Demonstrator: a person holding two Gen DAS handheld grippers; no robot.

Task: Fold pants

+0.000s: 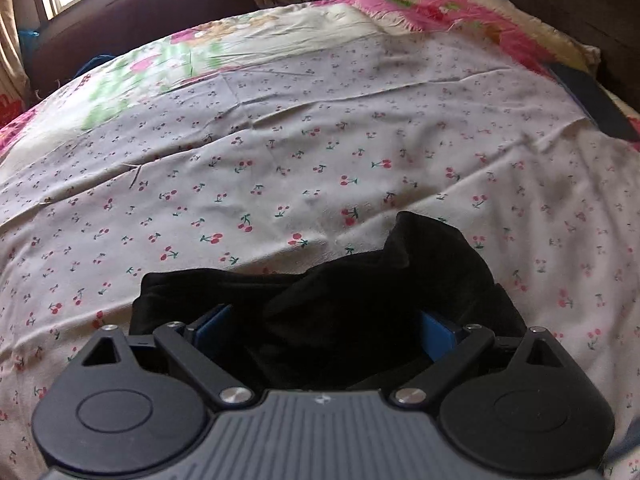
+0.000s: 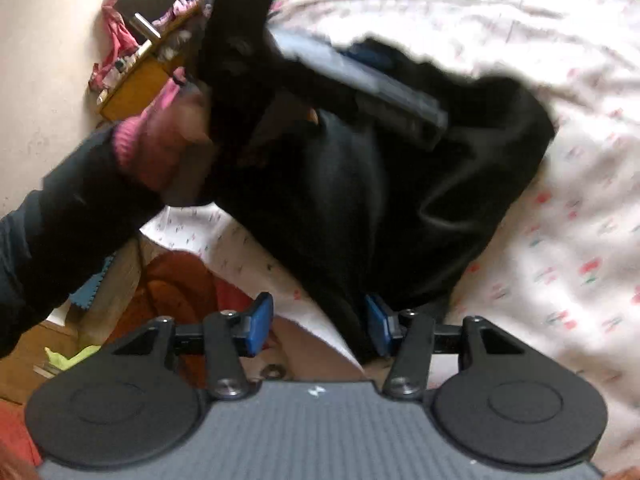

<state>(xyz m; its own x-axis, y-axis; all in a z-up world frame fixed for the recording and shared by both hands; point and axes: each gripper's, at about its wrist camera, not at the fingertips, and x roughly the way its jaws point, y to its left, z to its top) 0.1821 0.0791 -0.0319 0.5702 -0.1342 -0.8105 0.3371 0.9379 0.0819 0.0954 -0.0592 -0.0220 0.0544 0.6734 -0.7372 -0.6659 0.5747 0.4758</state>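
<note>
Pants: black pants (image 1: 360, 280) bunched on the cherry-print sheet (image 1: 280, 160) of my bed, near its edge.
My left tongs (image 1: 320, 332): spread wide, the black cloth heaped between the blue pads (image 1: 438, 330) (whether they pinch it, I cannot tell).
My right tongs (image 2: 320, 324): wide apart; the right pad (image 2: 378, 328) touches the pants' lower edge, the left one is clear of it.
Left hand (image 2: 180, 136): pink cuff, dark sleeve, blurred.
Writing: only a small pale mark (image 2: 317, 391) on the tongs' grey body, unreadable.

pants (image 1: 360, 280) on bedsheet (image 1: 280, 168), pillow (image 1: 460, 12) behind
</note>
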